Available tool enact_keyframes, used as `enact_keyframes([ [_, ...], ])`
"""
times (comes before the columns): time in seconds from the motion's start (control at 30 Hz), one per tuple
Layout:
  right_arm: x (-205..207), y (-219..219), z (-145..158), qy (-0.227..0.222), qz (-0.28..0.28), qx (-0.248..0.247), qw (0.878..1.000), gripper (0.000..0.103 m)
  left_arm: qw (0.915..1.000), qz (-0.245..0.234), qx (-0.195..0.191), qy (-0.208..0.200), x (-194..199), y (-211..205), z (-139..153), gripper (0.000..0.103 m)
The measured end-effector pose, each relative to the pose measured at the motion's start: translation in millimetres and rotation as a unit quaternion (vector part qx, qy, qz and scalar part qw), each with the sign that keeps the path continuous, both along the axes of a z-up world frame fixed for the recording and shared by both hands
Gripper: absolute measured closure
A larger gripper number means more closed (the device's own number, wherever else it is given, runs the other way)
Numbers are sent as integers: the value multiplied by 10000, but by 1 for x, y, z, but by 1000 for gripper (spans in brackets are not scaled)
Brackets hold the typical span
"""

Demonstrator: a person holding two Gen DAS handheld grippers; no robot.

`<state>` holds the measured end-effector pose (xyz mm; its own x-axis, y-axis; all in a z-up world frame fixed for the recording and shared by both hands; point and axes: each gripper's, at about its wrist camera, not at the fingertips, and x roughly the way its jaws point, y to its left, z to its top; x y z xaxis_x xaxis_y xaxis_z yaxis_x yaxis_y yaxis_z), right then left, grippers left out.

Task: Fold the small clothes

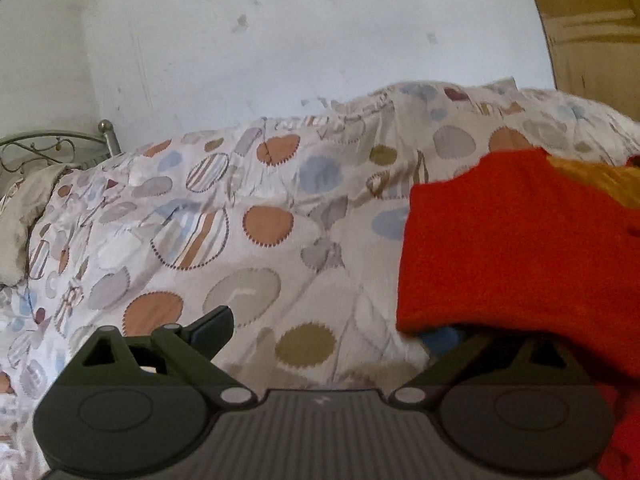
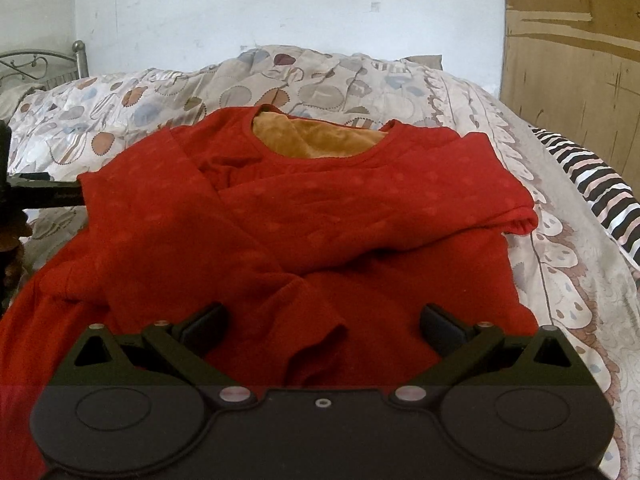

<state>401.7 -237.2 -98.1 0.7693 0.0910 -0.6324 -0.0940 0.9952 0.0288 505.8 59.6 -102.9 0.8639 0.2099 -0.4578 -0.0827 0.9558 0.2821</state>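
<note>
Red sweater [image 2: 304, 216] flat on patterned bedspread [image 2: 168, 92], both sleeves crossed over chest, mustard lining at neckline, right gripper [image 2: 320, 324] fingers spread wide over hem, left gripper [image 1: 332, 332] wide apart, right finger hidden under sweater edge, holding nothing

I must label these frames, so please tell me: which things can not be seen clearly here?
- Left wrist view: the left hand-held gripper has its right finger covered by the red sweater.
- Left wrist view: a blue patch under the sweater's edge, too little showing to identify.
- Right wrist view: the sweater's hem, hidden behind the right hand-held gripper.
</note>
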Motion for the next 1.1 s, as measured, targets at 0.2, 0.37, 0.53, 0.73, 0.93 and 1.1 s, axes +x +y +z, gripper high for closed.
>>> enact_keyframes([
  [0.2,-2,-4,2,1,25,158,9999,0,9999,53,-16,162,-45,15,10,1],
  [0.37,-31,-34,21,-226,-148,968,9949,0,9934,-456,-1030,222,-103,35,28,0],
  [0.53,-81,-64,26,-251,-760,606,9949,0,9844,-997,-1404,355,-150,32,36,0],
  [0.73,-131,-91,22,95,-1030,827,9912,5,9780,-1285,-1414,838,-177,15,26,0],
  [0.93,-177,-88,24,201,-932,774,9924,15,9634,-1206,-1601,1781,-197,17,11,1],
  [1.1,-205,-89,25,261,-859,874,9921,37,9299,-1087,-2696,2252,-207,41,2,19],
])
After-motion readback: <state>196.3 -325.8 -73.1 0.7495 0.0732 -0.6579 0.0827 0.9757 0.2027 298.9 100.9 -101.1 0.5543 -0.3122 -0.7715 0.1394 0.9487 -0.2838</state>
